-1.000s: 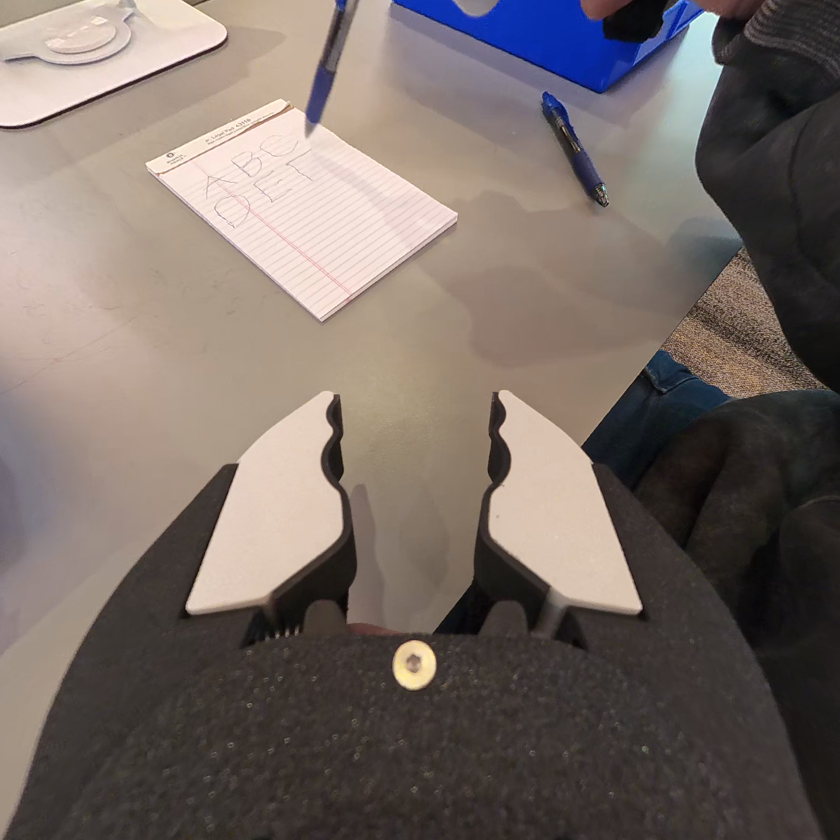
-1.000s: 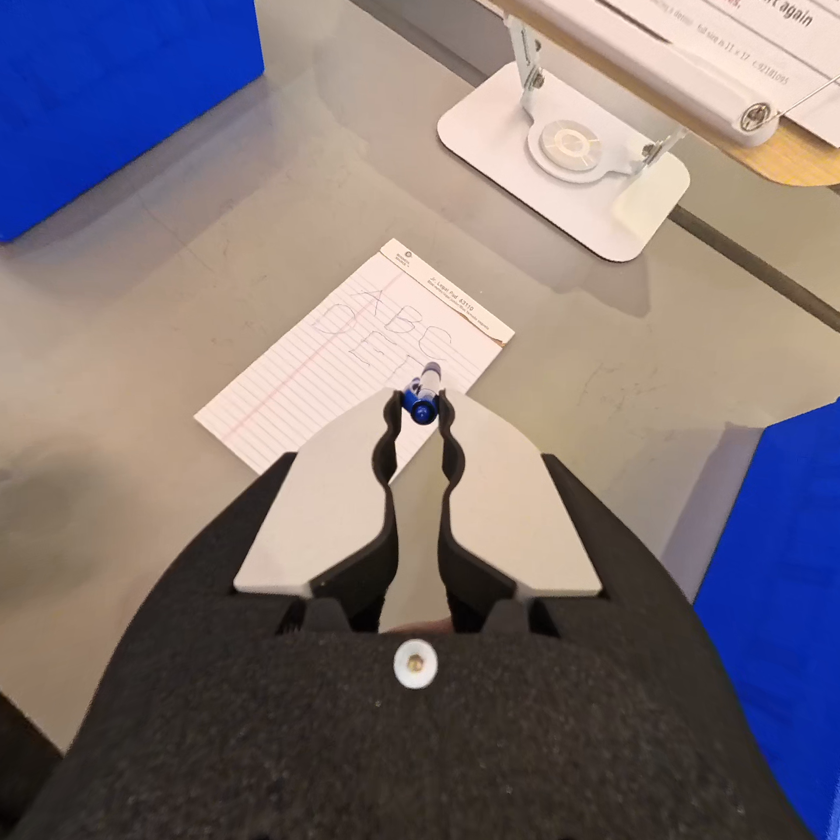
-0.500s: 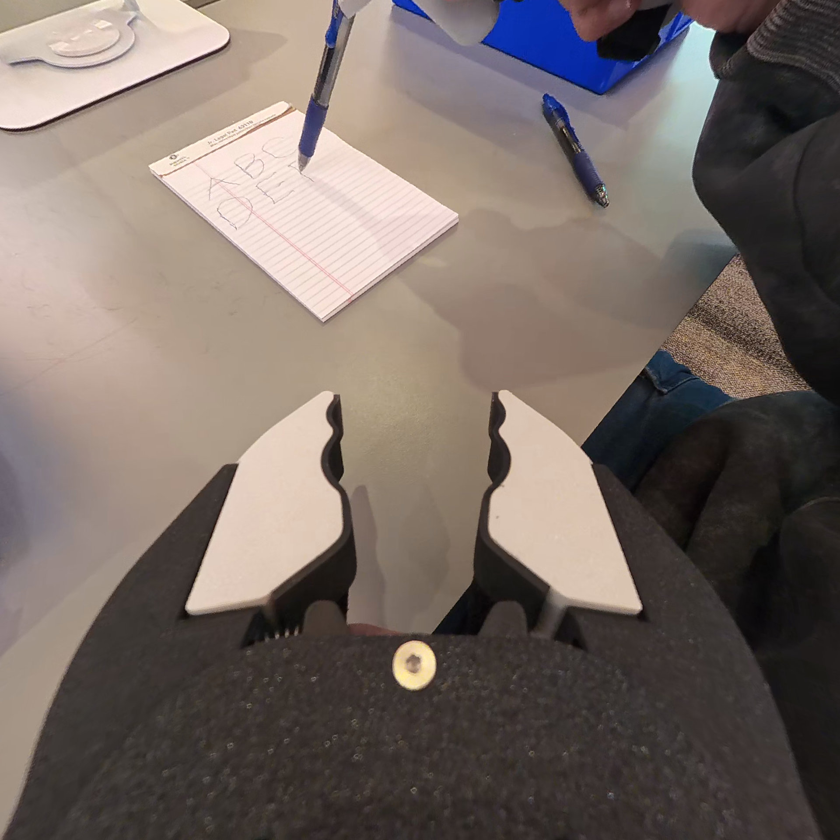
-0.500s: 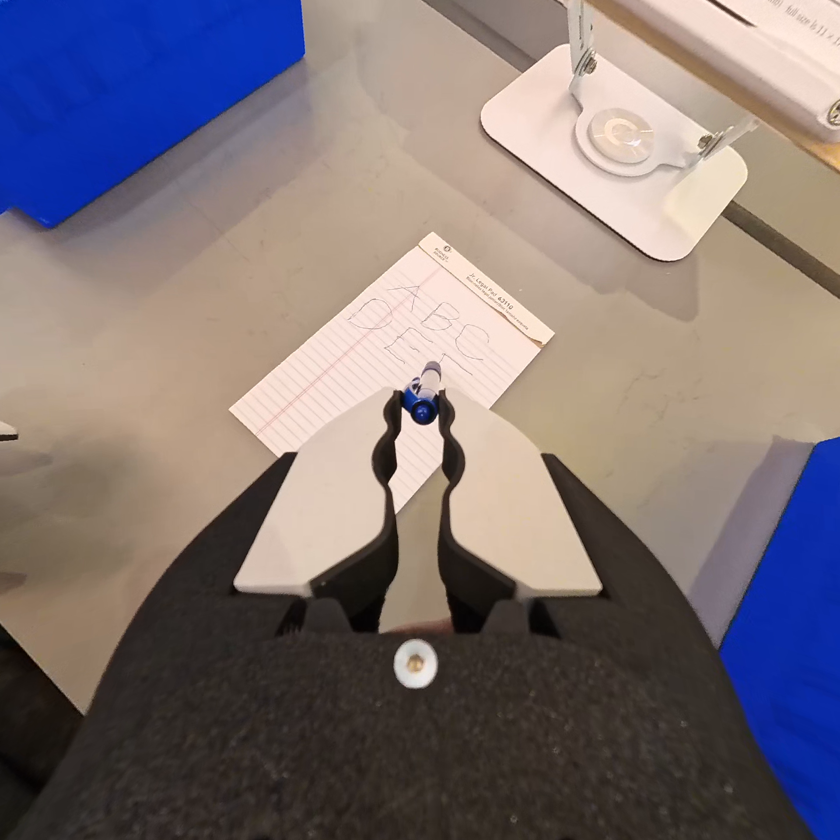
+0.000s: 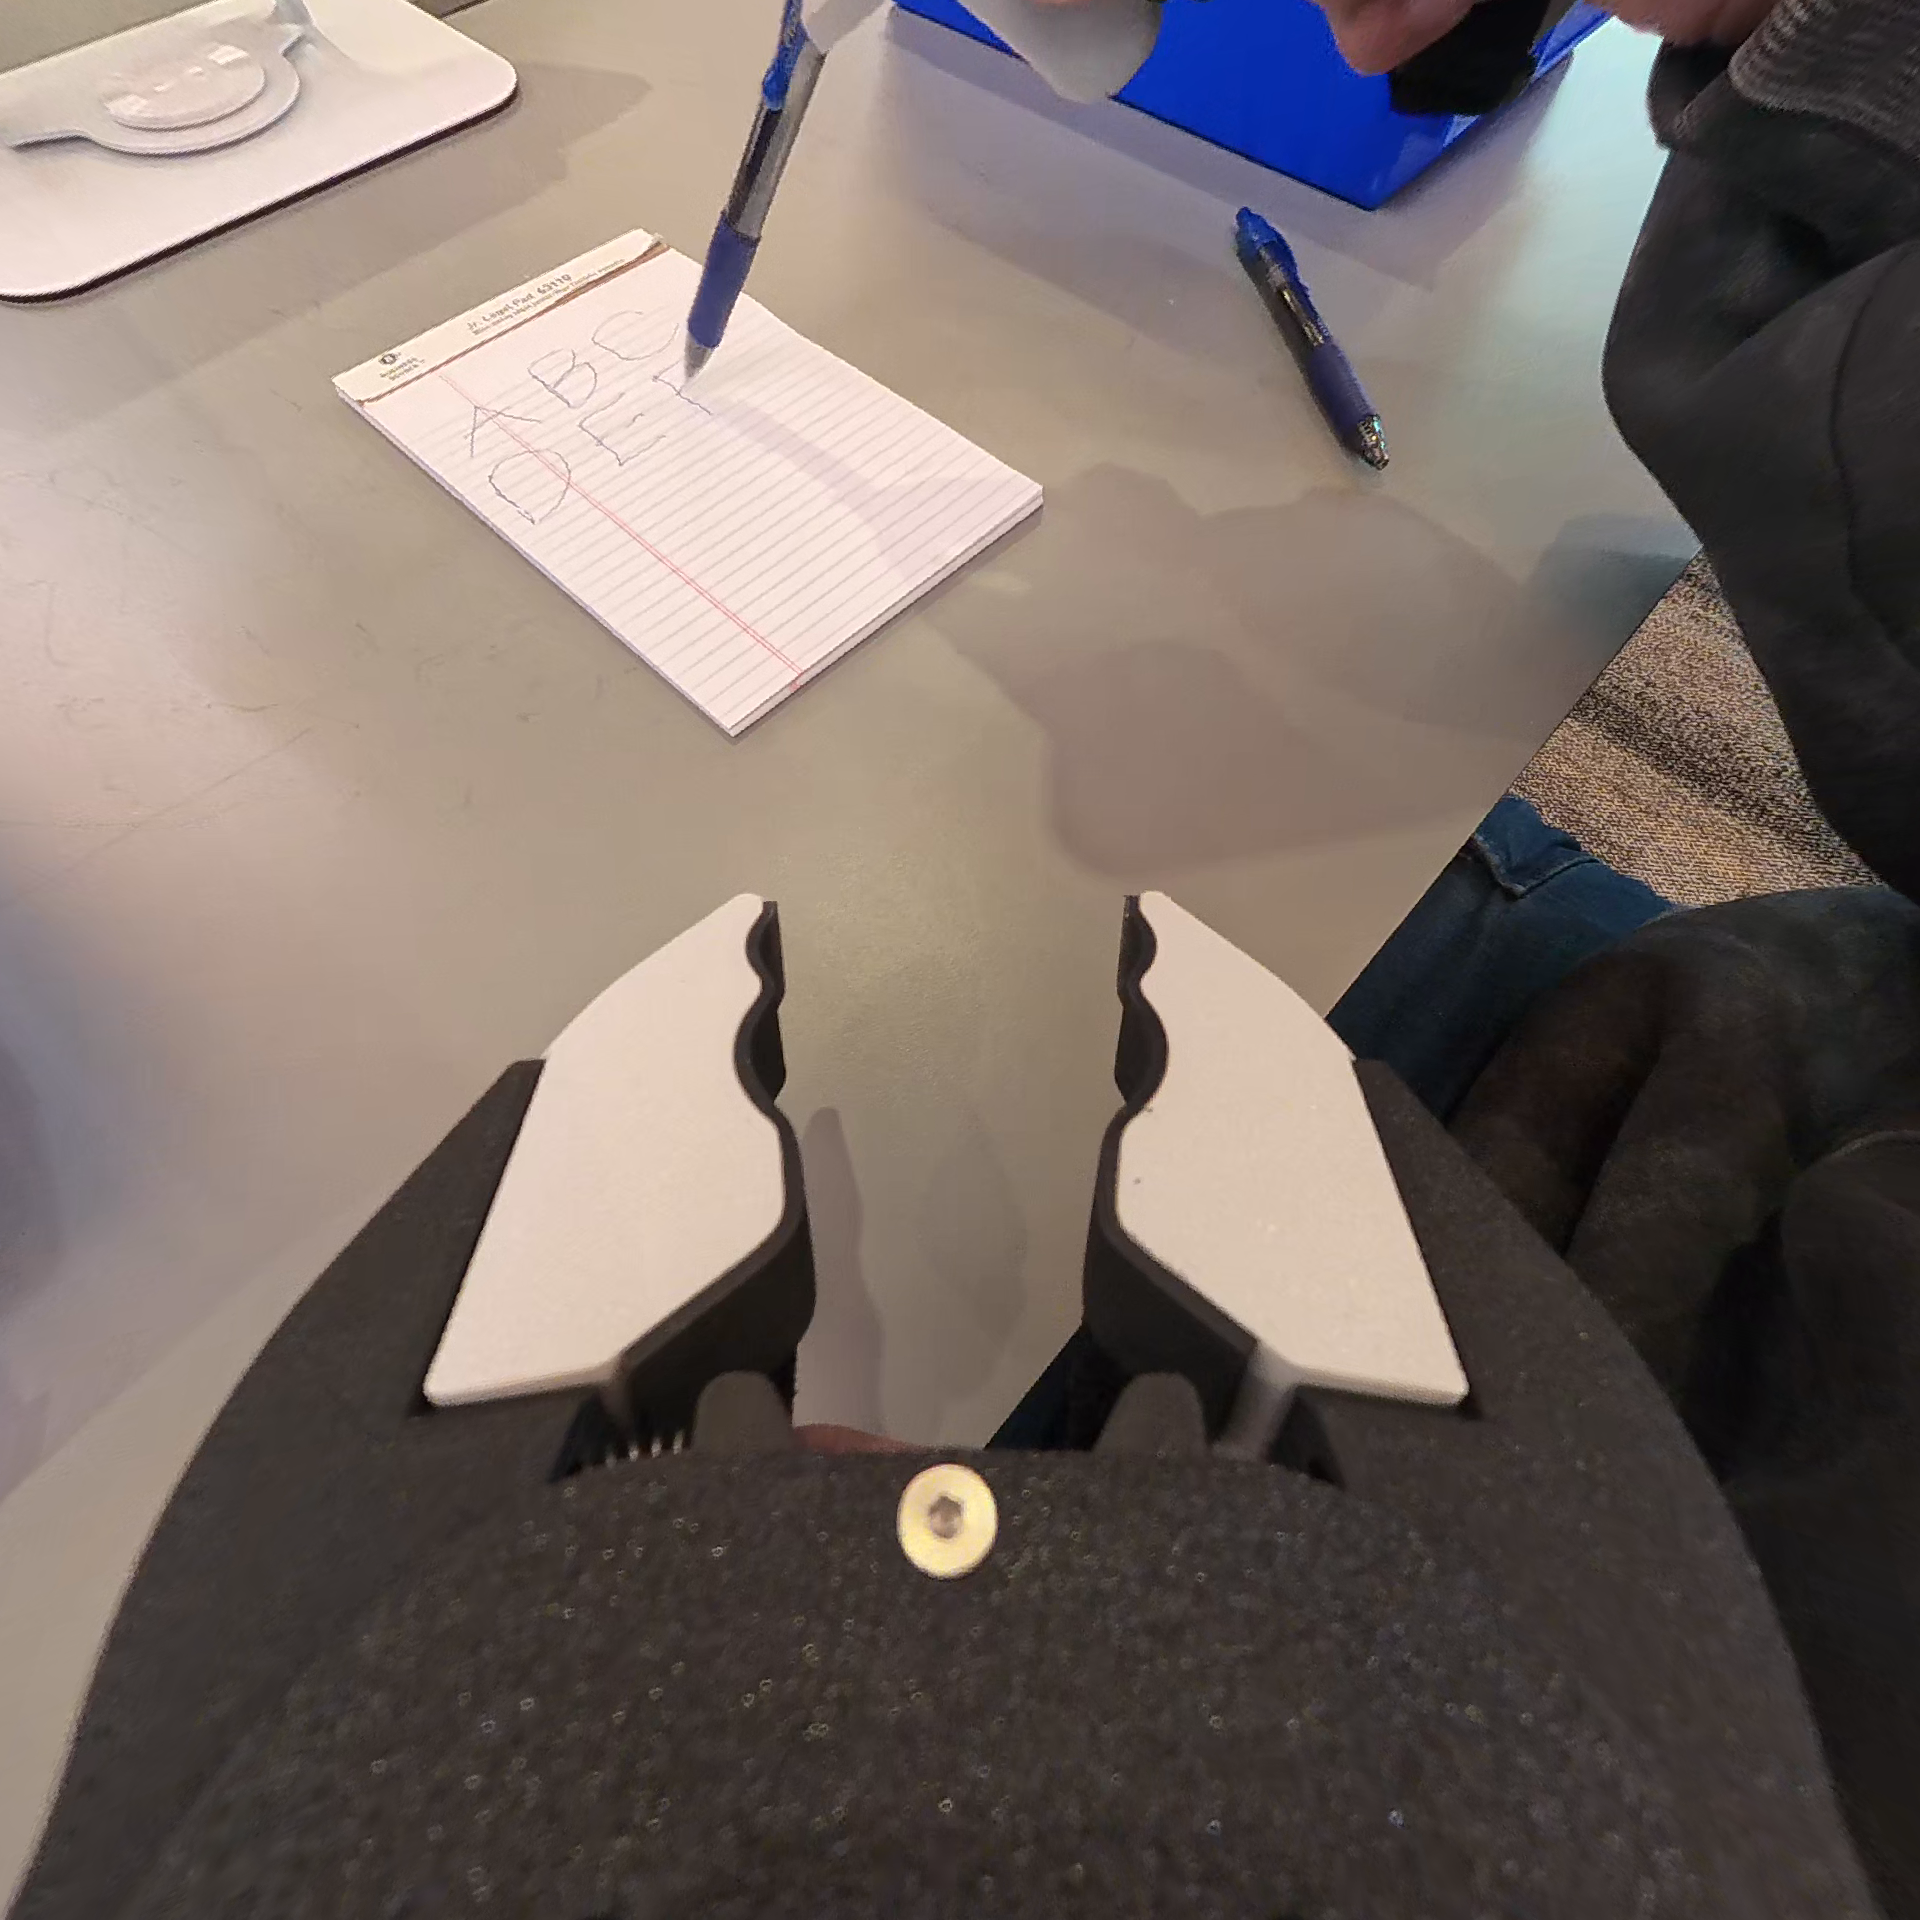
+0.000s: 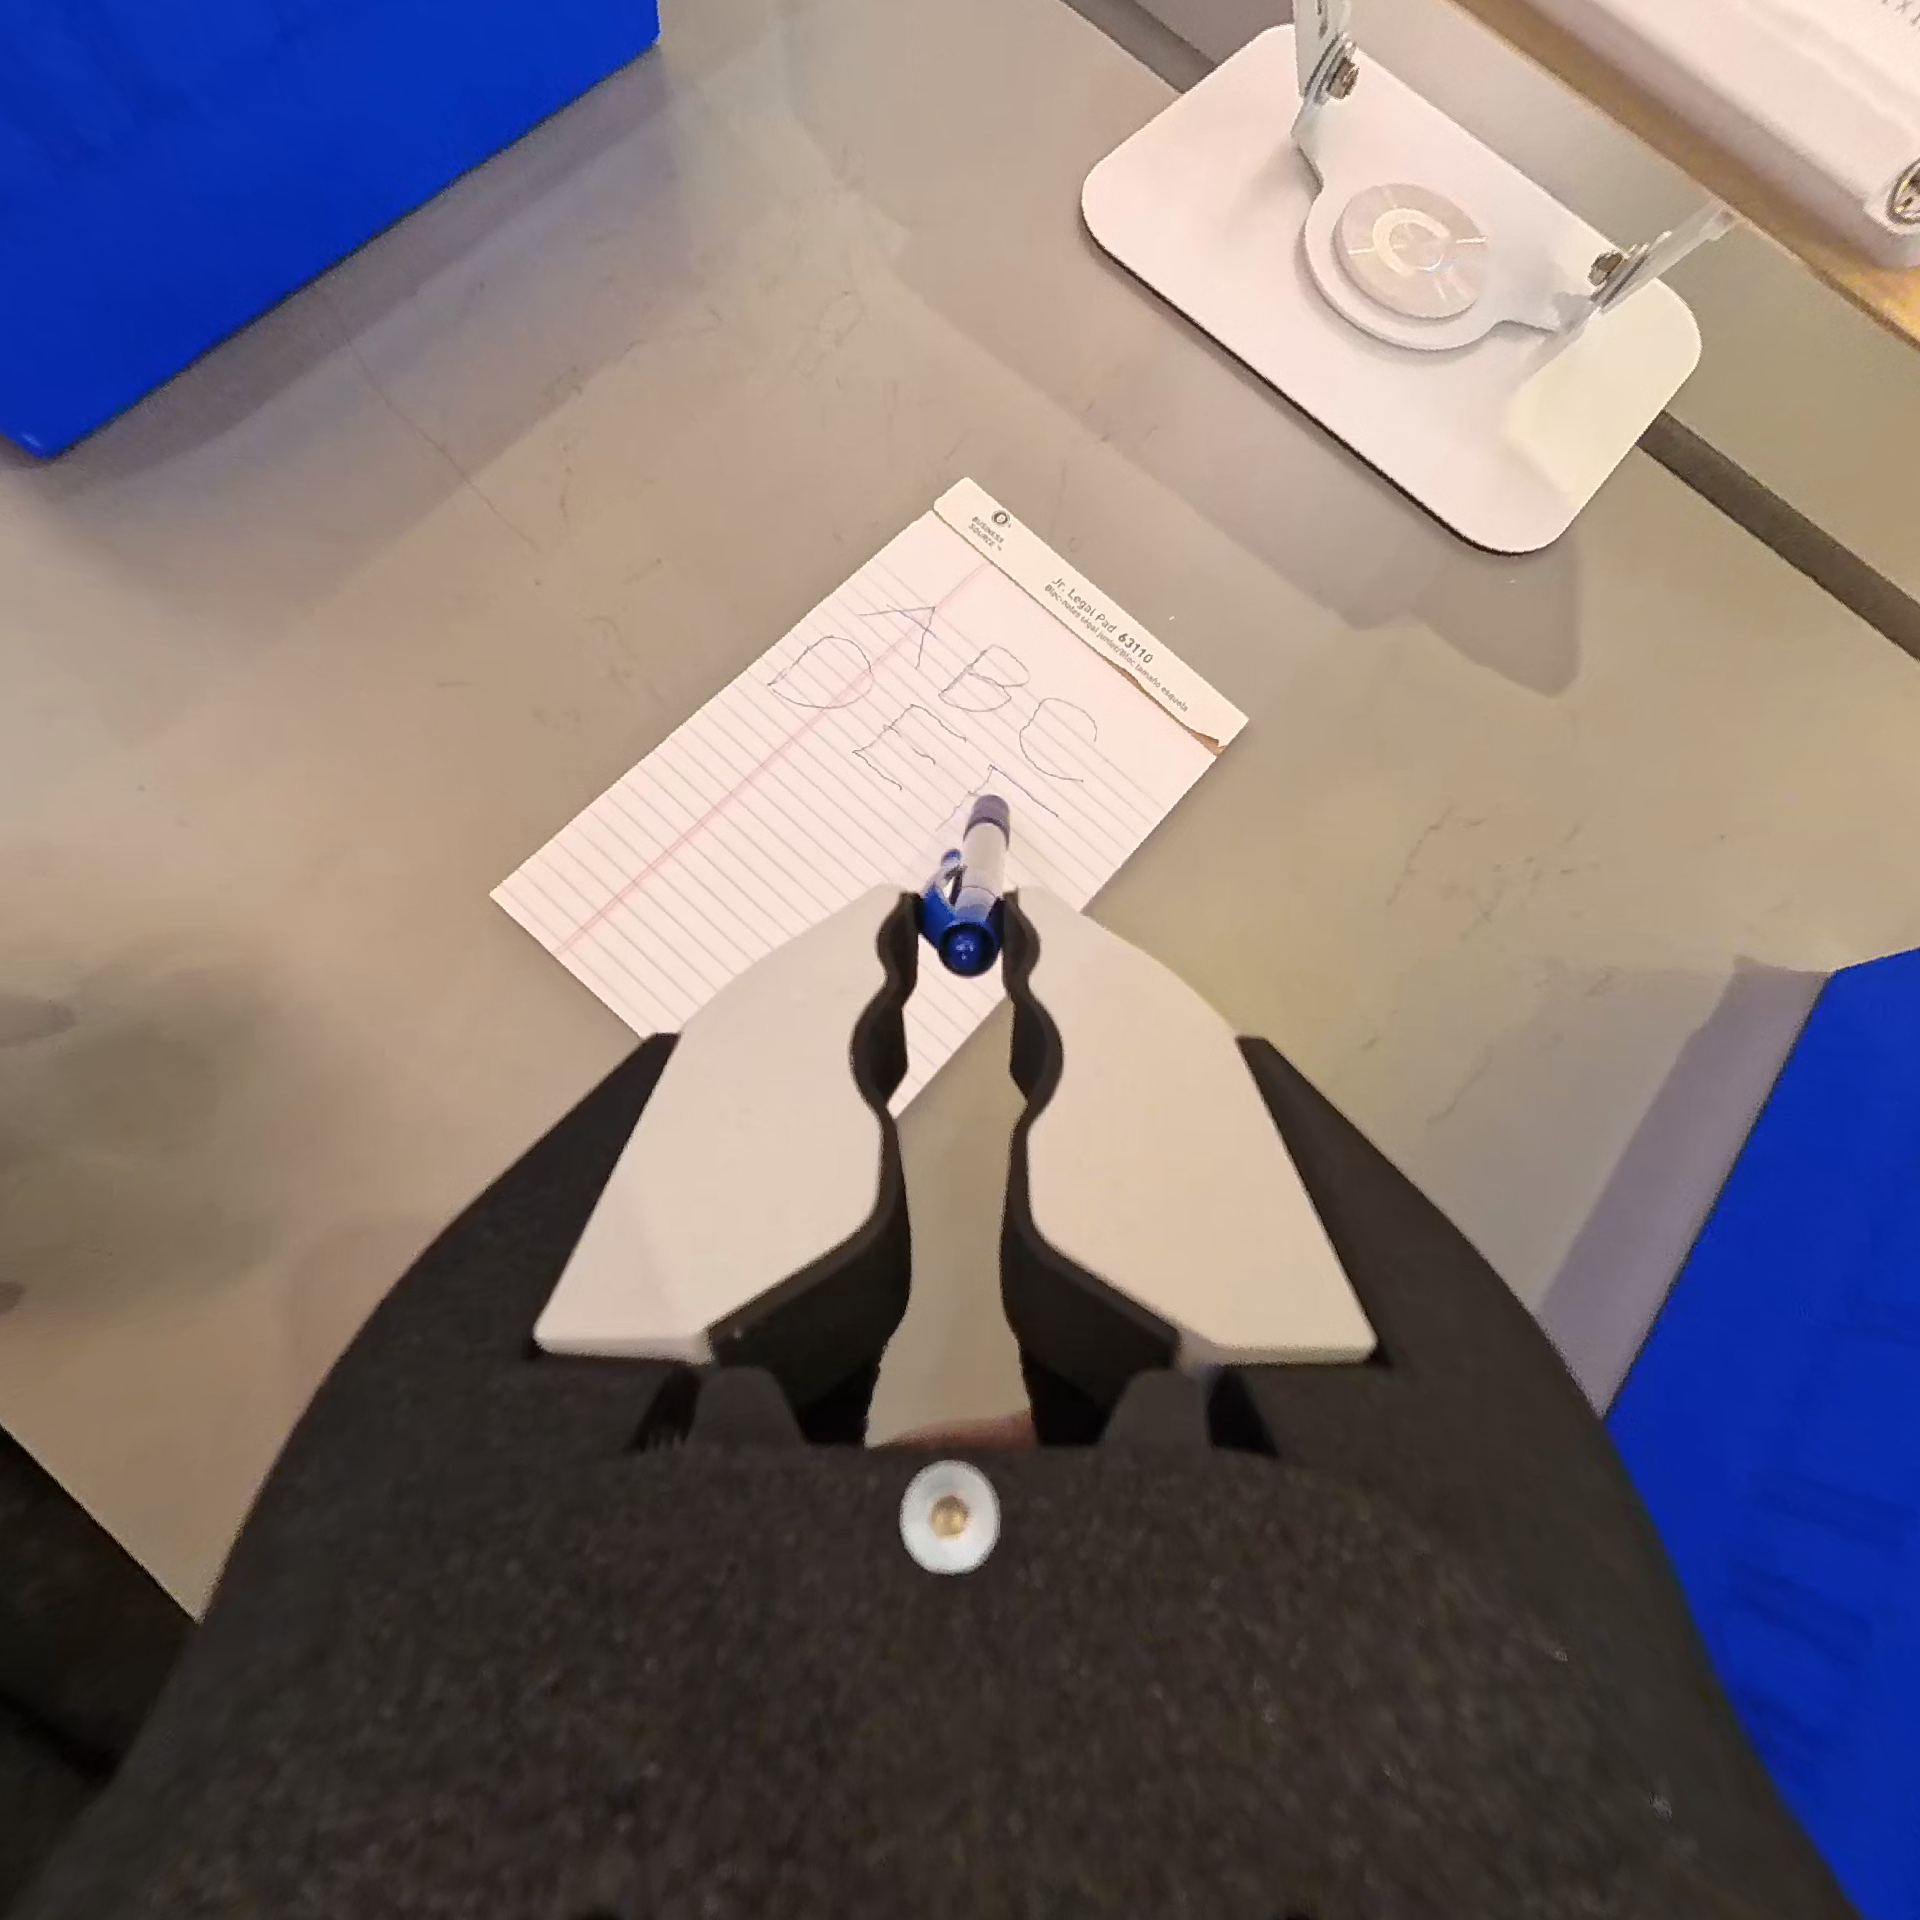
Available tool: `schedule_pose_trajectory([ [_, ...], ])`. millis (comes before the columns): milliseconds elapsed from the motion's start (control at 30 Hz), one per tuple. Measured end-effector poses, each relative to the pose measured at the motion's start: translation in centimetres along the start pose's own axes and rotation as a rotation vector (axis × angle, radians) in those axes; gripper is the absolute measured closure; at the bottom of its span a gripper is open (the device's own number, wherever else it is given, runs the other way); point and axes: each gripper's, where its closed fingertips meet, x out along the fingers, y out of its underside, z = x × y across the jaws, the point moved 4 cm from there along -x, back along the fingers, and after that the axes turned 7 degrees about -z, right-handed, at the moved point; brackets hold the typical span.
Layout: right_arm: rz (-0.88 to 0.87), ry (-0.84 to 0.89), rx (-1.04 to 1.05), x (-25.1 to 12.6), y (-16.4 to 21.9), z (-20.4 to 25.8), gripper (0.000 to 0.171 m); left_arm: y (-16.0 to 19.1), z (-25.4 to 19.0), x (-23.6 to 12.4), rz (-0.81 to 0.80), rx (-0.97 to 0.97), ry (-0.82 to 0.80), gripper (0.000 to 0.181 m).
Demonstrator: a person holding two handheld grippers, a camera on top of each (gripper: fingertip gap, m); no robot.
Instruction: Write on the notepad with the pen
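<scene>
A white lined notepad lies on the grey table, with two rows of handwritten letters near its top. My right gripper is shut on a blue pen and holds it nearly upright, tip on the paper at the end of the second row. From the left wrist view the same pen slants down onto the pad from the right gripper's fingers at the top edge. My left gripper is open and empty, low over the table's near edge, well short of the pad.
A second blue pen lies on the table right of the pad. A blue box stands behind it, another blue box at the right. A white stand base sits beyond the pad. A person's dark sleeve and leg are at the right. There is about 20 centimeters between the tips of the two grippers.
The right gripper has come down and closer with the pen: its tip went from above the pad's top edge onto the paper at the second row. The left gripper has not moved.
</scene>
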Motion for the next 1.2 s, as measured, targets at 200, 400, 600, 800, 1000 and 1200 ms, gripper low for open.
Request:
schedule_pose_trajectory([
  [200, 0.011, 0.011, 0.005, -0.5, 0.4, -0.5, 0.156, 0.0, -0.1, 0.1, 0.002, 0.001, 0.002, 0.119],
  [400, 0.016, 0.015, 0.016, -0.8, 0.7, -1.0, 0.156, 0.1, -0.1, 0.1, 0.003, 0.001, 0.001, 0.120],
  [600, -0.074, 0.053, 0.010, -2.5, -0.9, -1.5, 0.156, 0.1, 0.1, 0.1, 0.002, 0.001, -0.007, 0.120],
  [800, -0.232, 0.091, 0.016, -6.5, -2.6, -1.8, 0.156, 0.2, 0.9, 0.0, -0.005, -0.020, -0.031, 0.120],
  [1000, -0.243, 0.022, 0.055, -8.0, -0.5, -1.0, 0.156, 0.2, 1.9, -0.1, -0.018, -0.028, -0.076, 0.120],
  [1200, -0.233, -0.025, 0.066, -8.2, 0.4, -1.0, 0.156, 0.6, 2.1, 0.5, -0.001, -0.029, -0.113, 0.120],
])
